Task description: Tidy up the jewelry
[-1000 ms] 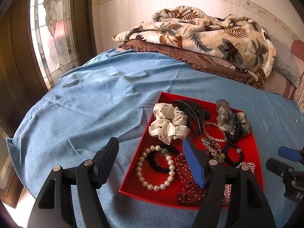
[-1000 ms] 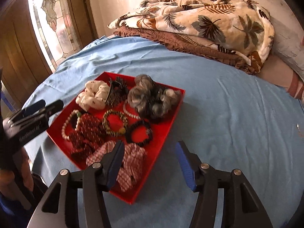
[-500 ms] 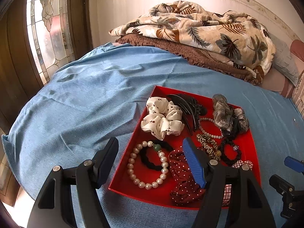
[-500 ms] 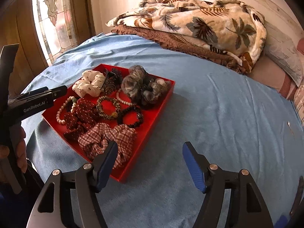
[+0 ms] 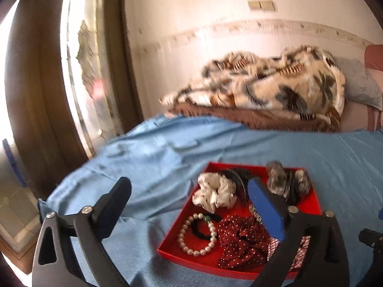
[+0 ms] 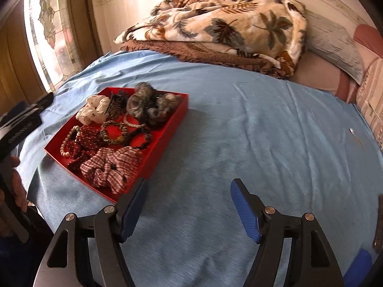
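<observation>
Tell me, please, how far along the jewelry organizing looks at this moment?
Done: nothing visibly sorted; the pearl bracelet, white scrunchie, plaid scrunchie and the rest lie jumbled in the red tray. In hand: nothing; the left gripper is opening with nothing between its jaws, and the right gripper is open over bare blue sheet. Left: essentially all the picking and arranging.

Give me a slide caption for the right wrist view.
Right gripper open above the blue bedsheet, beside a red tray of scrunchies and bracelets.

Both wrist views facing shared tray
</observation>
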The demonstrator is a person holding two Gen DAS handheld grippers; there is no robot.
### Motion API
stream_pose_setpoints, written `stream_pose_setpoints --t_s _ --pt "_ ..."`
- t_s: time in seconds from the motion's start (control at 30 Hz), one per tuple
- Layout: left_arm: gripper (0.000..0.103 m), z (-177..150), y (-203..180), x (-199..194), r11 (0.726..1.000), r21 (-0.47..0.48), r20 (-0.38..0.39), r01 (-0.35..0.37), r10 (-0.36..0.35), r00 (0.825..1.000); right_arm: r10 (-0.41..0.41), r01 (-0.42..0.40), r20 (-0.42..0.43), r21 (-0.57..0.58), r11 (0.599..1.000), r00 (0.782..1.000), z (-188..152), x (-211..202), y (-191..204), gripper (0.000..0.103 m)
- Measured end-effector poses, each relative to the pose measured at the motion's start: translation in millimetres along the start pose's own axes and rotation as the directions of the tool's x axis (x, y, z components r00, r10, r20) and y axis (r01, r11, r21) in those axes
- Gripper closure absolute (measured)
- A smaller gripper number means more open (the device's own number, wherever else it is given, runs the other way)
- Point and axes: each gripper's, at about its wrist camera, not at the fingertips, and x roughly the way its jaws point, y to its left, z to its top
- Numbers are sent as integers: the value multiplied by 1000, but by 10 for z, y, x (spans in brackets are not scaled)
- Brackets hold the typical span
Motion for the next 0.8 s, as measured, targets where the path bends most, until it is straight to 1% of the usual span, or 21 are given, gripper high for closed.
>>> stream_pose_setpoints --t_s 0.03,0.13,0.2,0.23,0.33,0.43,0.53,0.6,0.73,0.8 --pt "0 38 -13 -78 1000 -5 10 -8 8 1000 -6 6 5 7 1000 1000 -19 -26 -56 27" --pt "0 121 -82 -307 999 -13 53 -30 31 998 -27 26 27 24 999 999 -66 -113 -211 27" --pt "0 149 -175 -453 999 -4 88 -34 34 996 -44 42 50 33 999 998 -99 -187 -298 27" --pt "0 173 -245 -525 1000 4 93 -28 27 995 -51 49 59 34 998 997 -114 -217 -335 27" --pt "0 240 -455 -666 999 40 54 16 -18 998 -83 79 101 39 996 991 -157 -319 -481 24" --pt "0 335 -611 -834 995 3 37 96 -96 995 -126 121 139 45 992 982 -231 -413 -609 21" --pt "0 373 -757 -947 989 -15 18 146 -146 989 -150 141 159 63 988 976 -303 -465 -749 20" --pt "0 353 -893 -1023 987 0 1 160 -160 987 -155 143 165 81 986 974 -347 -484 -839 20" --pt "0 234 -1079 -1104 988 29 -20 155 -154 988 -144 123 161 134 983 976 -402 -509 -1031 20" --pt "0 168 -1169 -1089 986 48 -56 157 -154 986 -131 104 166 161 981 977 -407 -531 -1103 20"
